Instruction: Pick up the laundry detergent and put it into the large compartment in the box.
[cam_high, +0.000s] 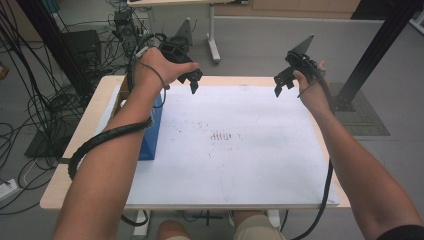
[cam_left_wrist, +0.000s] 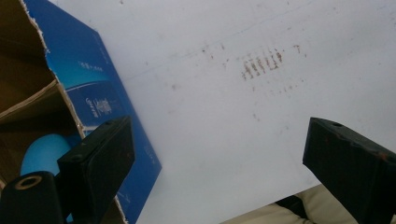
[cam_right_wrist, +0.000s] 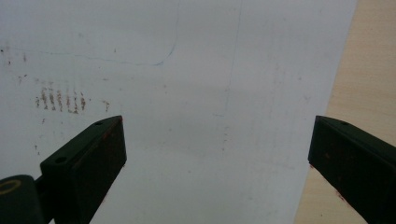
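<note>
I hold both hand-held grippers above the far edge of the desk (cam_high: 90, 130). The left hand-held gripper (cam_high: 192, 81) is spread with nothing between its jaws, just beside the open blue box (cam_left_wrist: 100, 100) with a blue ball (cam_left_wrist: 43, 153) inside. The right hand-held gripper (cam_high: 281, 82) is spread over the white sheet (cam_high: 235, 150), holding nothing.

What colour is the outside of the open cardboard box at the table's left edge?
Blue; the cardboard box shows best in the left gripper view.
</note>
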